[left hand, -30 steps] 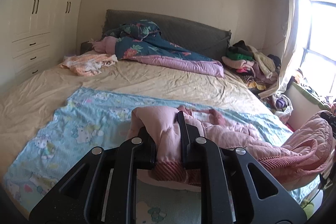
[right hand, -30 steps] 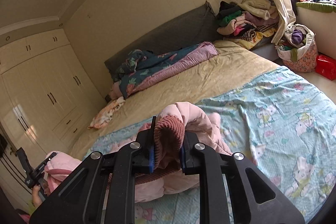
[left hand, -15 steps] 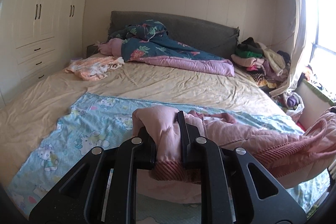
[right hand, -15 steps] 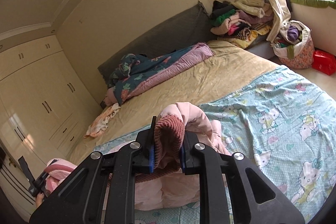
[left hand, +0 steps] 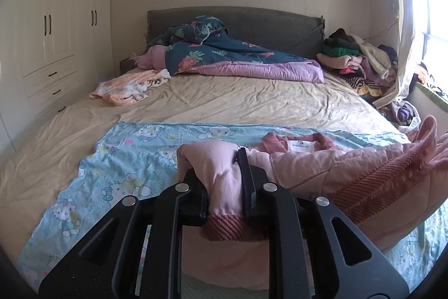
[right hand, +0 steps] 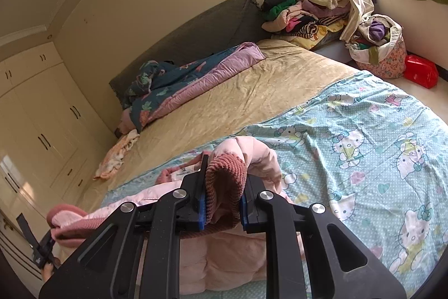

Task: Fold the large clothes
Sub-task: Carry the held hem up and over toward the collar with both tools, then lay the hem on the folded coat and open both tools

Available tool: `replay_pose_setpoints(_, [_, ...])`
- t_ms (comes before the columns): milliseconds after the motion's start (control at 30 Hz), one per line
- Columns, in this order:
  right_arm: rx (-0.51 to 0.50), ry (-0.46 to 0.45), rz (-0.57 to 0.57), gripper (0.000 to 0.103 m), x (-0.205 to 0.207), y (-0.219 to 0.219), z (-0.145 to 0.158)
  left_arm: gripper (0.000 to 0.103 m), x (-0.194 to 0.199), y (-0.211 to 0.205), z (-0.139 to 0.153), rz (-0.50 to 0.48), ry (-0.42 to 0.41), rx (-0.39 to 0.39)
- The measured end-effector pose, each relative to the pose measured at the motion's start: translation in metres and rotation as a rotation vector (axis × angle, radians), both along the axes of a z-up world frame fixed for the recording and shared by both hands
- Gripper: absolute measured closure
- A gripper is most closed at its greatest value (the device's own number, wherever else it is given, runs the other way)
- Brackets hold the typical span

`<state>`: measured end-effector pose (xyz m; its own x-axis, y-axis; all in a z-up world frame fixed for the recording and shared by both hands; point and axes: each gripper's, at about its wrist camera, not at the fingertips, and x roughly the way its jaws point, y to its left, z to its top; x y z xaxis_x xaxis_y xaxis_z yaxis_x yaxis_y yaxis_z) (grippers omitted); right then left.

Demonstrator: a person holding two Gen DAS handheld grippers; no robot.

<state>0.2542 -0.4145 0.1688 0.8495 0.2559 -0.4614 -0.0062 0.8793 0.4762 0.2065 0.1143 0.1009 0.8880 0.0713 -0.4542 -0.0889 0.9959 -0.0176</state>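
Note:
A pink padded jacket (left hand: 322,173) with a darker ribbed hem and collar lies over the near end of the bed, on a blue cartoon-cat sheet (left hand: 117,167). My left gripper (left hand: 224,187) is shut on the jacket's hem corner and holds it up. My right gripper (right hand: 221,198) is shut on the other ribbed hem corner (right hand: 226,175). The hem stretches between both grippers, and the jacket's body (right hand: 238,265) hangs below. The collar with a white label (left hand: 301,143) points toward the headboard. The left gripper also shows in the right wrist view (right hand: 42,248), at the lower left.
The bed has a tan sheet (left hand: 238,100), a dark floral quilt (left hand: 218,52) at the grey headboard and a peach garment (left hand: 126,86) at the left. A clothes pile (left hand: 355,58) sits at the right. White wardrobes (left hand: 50,32) line the left wall. A laundry bag (right hand: 378,52) and red box (right hand: 421,70) stand on the floor.
Both grippers have stayed shut on the jacket. The jacket has been carried further over the bed and spread wider, and its collar and label now show flat on the blue sheet.

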Motion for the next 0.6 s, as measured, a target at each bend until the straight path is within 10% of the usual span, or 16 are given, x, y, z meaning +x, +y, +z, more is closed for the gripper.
replay_pose_setpoints(400, [0.098, 0.053, 0.046, 0.079, 0.041, -0.013, -0.025, 0.091, 0.037, -0.002, -0.021, 0.021, 0.056, 0.043])
replay_pose_setpoints(600, [0.159, -0.032, 0.056, 0.019, 0.038, -0.022, -0.023, 0.091, 0.060, -0.002, -0.034, 0.034, 0.093, 0.048])
